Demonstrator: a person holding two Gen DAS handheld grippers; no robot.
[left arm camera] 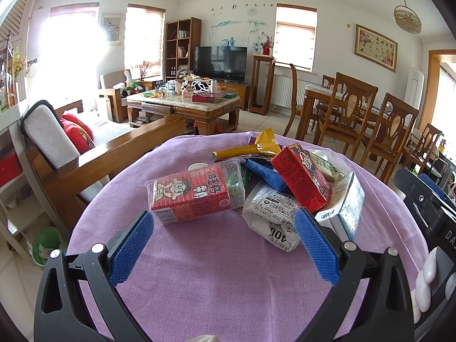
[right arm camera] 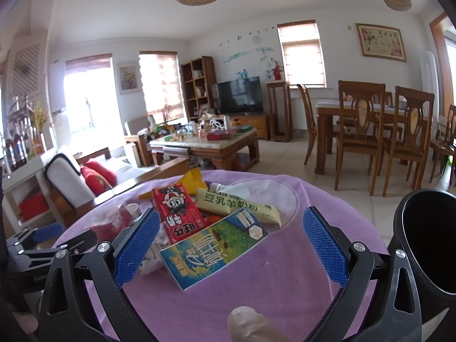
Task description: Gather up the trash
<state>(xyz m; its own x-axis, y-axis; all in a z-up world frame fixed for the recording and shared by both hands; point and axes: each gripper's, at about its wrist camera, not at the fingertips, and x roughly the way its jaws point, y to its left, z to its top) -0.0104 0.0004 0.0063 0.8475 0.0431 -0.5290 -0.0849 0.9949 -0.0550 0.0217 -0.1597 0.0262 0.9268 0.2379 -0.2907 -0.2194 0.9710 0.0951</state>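
I note both my left gripper (left arm camera: 223,245) and right gripper (right arm camera: 232,246) spread wide and empty above the purple tablecloth (left arm camera: 216,279), the trash pile (left arm camera: 270,188) heaped just ahead, black bin (right arm camera: 427,245) at right.

Black gripper frames (left arm camera: 225,245), silver screws, blue textured fingers (right arm camera: 136,242).

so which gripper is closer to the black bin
Right. The black bin stands just off the right gripper's right finger; the left gripper is further left, past the trash pile.
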